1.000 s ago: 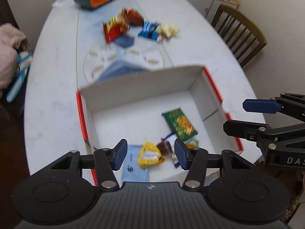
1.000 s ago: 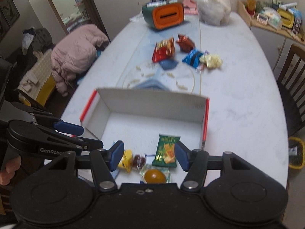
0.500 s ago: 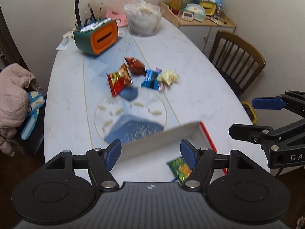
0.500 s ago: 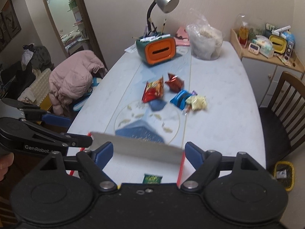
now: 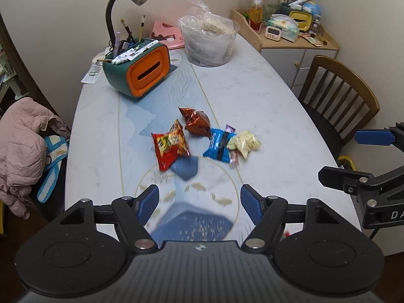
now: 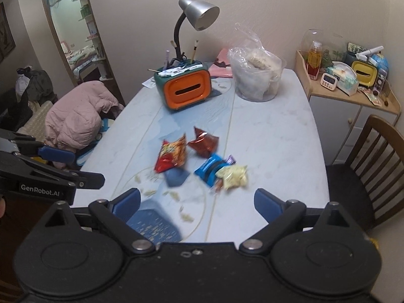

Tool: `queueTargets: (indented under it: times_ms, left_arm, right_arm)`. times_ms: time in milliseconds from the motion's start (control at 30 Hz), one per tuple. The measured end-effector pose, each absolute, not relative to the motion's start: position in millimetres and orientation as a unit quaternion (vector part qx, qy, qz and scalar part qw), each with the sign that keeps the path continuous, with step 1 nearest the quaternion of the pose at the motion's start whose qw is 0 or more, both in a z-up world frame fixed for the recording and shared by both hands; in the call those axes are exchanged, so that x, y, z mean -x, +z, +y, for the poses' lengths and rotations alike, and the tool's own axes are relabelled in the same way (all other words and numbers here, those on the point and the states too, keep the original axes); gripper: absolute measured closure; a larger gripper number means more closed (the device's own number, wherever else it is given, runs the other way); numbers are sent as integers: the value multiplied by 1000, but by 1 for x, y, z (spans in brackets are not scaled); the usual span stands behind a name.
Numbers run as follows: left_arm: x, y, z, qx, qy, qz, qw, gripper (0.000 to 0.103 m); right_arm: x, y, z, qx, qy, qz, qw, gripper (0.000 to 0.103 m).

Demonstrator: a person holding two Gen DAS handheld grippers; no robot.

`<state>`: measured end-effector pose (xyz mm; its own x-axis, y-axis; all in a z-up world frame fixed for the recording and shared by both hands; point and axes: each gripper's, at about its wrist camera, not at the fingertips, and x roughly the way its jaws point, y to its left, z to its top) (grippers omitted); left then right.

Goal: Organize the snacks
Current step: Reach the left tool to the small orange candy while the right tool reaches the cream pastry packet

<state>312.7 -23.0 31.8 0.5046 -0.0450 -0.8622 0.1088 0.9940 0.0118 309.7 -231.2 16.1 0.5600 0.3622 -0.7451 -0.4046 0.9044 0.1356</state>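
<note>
- The white cardboard box with red edges, which filled the lower part of both wrist views a second ago with packets lying in it, is now out of frame; both cameras have swung up and away from it to the cluster of loose snacks on the pale marbled oval table point(image 5: 265, 96).
- The left gripper point(image 5: 199, 203) has widened over that second; its blue pads now stand apart over bare tabletop, nothing between them.
- The right gripper point(image 6: 197, 200) is opening at this moment, its jaws spread wide, also empty.
- I judge that a drop into the box has just finished and both tools are heading for the next pick.
- Snacks left on the table, mid-surface beyond both grippers: a red crinkled chip bag point(image 5: 170, 146), a dark reddish-brown foil bag point(image 5: 195, 121) just behind it, a blue wrapped packet point(image 5: 218, 145), and a pale yellow clear-wrapped packet point(image 5: 243, 144) touching the blue one.
- A small purple-and-pink wrapper point(image 5: 233, 155) is mostly hidden under the blue and yellow packets; what it is I cannot tell.
- Motion blur smears the near tabletop and the bag labels, so no print is readable.
- The blue shape under the red bag's corner may be table pattern or a packet; unclear.
- How full the box is can no longer be checked.
</note>
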Motion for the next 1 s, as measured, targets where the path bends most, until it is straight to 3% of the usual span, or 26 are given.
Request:
queueTargets:
  times_ms: [733, 1000]
  left_arm:
    - [-462, -104, -43, 9, -3, 595, 803, 32]
    - [-474, -139, -43, 15, -6, 600, 800, 32]
  right_arm:
    - [-481, -147, -216, 51, 232, 535, 811, 11]
    - [-510, -189, -204, 59, 236, 554, 796, 21]
